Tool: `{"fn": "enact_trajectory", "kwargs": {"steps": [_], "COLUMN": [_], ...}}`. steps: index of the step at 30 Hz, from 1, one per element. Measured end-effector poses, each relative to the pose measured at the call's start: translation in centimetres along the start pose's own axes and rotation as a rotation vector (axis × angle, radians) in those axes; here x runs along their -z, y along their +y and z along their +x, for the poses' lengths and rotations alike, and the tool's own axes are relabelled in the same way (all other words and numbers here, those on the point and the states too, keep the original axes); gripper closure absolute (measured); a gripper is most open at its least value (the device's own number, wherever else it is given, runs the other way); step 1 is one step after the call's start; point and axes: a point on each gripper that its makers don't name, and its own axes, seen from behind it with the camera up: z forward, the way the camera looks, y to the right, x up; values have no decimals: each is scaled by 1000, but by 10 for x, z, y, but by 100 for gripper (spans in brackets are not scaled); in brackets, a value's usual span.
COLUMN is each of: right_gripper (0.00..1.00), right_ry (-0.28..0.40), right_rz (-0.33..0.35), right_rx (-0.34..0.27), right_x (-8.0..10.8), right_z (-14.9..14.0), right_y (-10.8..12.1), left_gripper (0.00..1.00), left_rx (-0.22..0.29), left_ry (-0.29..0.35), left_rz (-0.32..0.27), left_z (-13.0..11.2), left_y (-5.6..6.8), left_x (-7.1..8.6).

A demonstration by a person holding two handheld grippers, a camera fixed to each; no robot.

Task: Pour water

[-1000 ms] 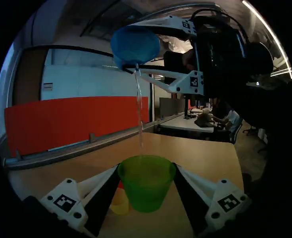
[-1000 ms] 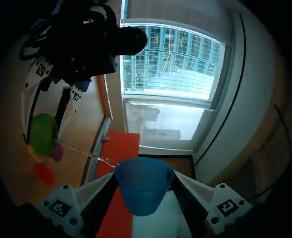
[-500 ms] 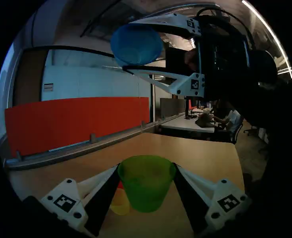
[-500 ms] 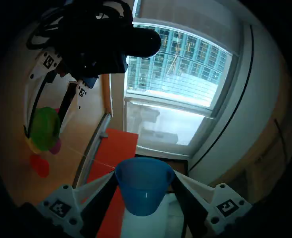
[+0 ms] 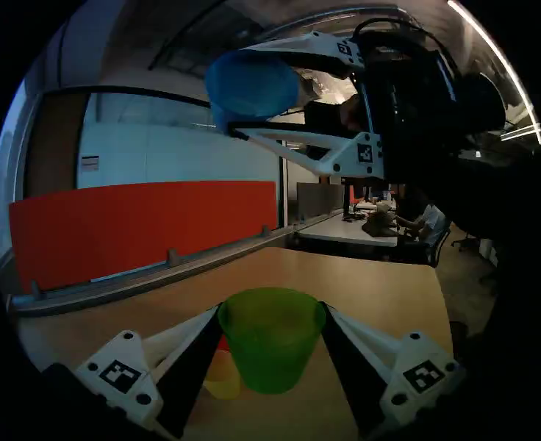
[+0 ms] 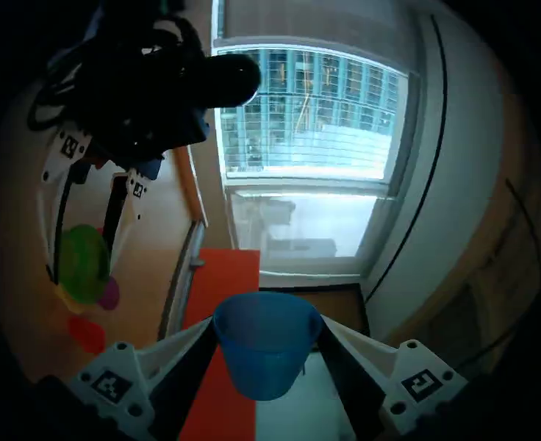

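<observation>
Step in hand, as judged: pouring from the blue cup (image 5: 250,82) into the green cup (image 5: 272,345); no stream of water is visible between them at this moment, so the pour is judged paused or finished.

Left gripper (image 5: 270,316): fingers part open, both pressed against the sides of the green cup, which is held upright with its mouth facing up; its long axis is vertical; it is held above the table (image 5: 373,283).

Right gripper (image 6: 267,323): fingers part open, both closed on the sides of the blue cup; in the left gripper view this cup sits high above the green cup, almost directly over its mouth.

Orientation of the blue cup: tipped well over onto its side; long axis near horizontal; mouth turned sideways and slightly down, with the lower rim over the green cup.

To do the step well: keep the green cup level and steady; keep the lower rim of the blue cup directly above the mouth of the green cup; change the tilt slowly, since the drop above the green cup is large and a thin stream can wander; right the blue cup before moving it away from above the green cup.

A yellow cup (image 5: 223,375) stands just beside the green cup; drips could land there.
</observation>
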Motion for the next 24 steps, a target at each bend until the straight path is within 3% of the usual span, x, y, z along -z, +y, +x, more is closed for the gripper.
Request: {"fn": "enact_trajectory", "kwargs": {"steps": [11, 24], "right_gripper": [8, 8], "right_ry": [19, 86], "right_rz": [26, 53], "right_rx": [-360, -771], "right_x": [9, 20], "right_z": [-2, 21], "right_y": [1, 2], "left_gripper": [12, 12], "left_rx": [-6, -10], "left_ry": [3, 8], "left_rz": [5, 12], "left_z": [1, 4], "left_y": [-1, -3], "left_x": [1, 2]}}
